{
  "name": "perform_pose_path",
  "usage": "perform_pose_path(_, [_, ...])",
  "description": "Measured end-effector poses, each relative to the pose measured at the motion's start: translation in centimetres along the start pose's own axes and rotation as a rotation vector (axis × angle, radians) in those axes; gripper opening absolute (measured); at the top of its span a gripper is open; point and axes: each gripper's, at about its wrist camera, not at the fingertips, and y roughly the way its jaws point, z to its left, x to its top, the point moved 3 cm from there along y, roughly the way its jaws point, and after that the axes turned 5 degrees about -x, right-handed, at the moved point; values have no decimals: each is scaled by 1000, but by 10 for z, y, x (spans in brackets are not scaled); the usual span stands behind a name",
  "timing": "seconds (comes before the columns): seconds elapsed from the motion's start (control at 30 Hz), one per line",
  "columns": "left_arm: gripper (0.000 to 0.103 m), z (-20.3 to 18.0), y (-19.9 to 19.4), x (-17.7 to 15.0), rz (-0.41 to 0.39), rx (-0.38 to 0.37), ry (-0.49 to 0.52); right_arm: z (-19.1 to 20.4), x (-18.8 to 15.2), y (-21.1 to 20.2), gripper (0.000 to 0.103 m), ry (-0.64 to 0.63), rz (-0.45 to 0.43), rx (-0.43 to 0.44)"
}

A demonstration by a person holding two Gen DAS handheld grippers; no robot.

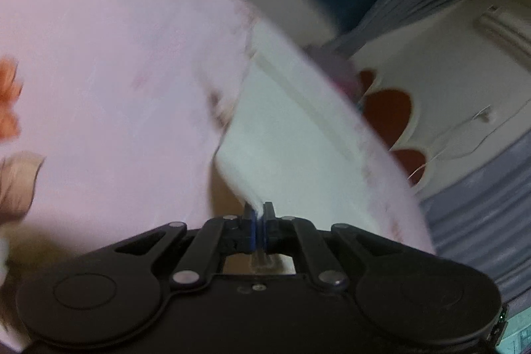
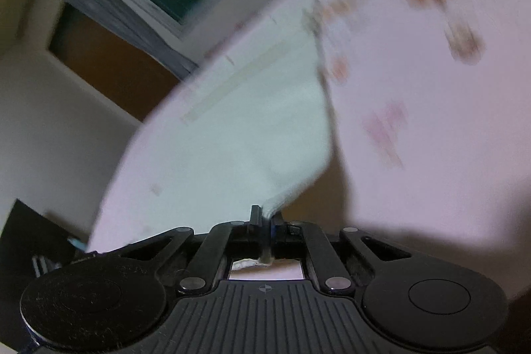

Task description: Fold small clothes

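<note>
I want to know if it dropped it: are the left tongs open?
No, the left tongs are pinched shut on a corner of the white cloth.

Pale pink garment [image 1: 116, 62] with blurred orange and reddish prints, white on its inner side; black left claw [image 1: 258, 214] with blue pads; black right claw [image 2: 265, 216]; grey curtain [image 1: 481, 221]
</note>
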Motion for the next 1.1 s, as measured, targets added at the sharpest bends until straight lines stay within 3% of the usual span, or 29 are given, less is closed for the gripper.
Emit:
perform_pose_path(0.13, [3, -25, -1, 33, -50, -43, 44, 24, 34, -5, 3, -69, -73, -7])
perform_pose_path(0.27, [3, -53, 10, 79, -112, -108, 99, 58, 89, 3, 3, -148, -142, 8])
perform_pose_path(0.47, [3, -72, 76, 153, -123, -119, 123, 81, 177, 48, 3, -159, -199, -42])
perform_pose_path(0.77, [3, -57, 212, 233, -20, -56, 106, 34, 281, 174, 3, 17, -121, -122])
perform_pose_path(0.93, [3, -30, 279, 253, 81, 14, 81, -14, 301, 242, 3, 178, -25, -144])
perform_pose_path(1.1, [4, -11, 318, 262, 130, 7, 66, -36, 313, 283, 3, 233, 6, -162])
